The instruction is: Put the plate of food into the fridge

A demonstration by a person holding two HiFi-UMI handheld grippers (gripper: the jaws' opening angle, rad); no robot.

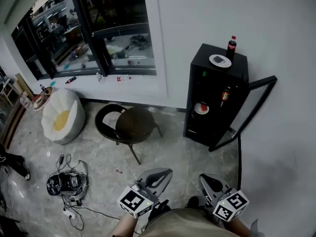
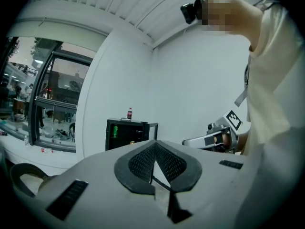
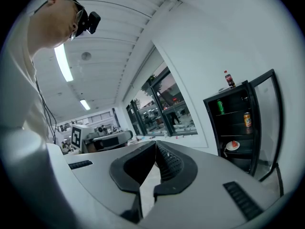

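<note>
Head view, grippers: two, low in the frame. The left gripper [image 1: 155, 177] and the right gripper [image 1: 212, 183] both have their jaws pressed together and hold nothing.
Head view, fridge: one black fridge [image 1: 238, 69] against a white wall, its door [image 1: 262, 81] swung wide.
Head view, plates: two. The food plate [image 1: 201, 108] sits on a shelf inside the fridge. The top plate [image 1: 219, 60] sits on the fridge roof beside one bottle [image 1: 231, 47].
Head view, cans: two inside, one green can [image 1: 204, 73] and one orange can [image 1: 225, 95].
Head view, spacing: the food plate is well apart from both grippers, across the floor.
Left gripper view: jaws closed, empty. The fridge [image 2: 126, 133] is small beyond the tips, and the food plate is too small to make out.
Right gripper view: jaws closed, empty. The food plate [image 3: 232, 146] is far right of the tips, on the shelf below both cans.
</note>
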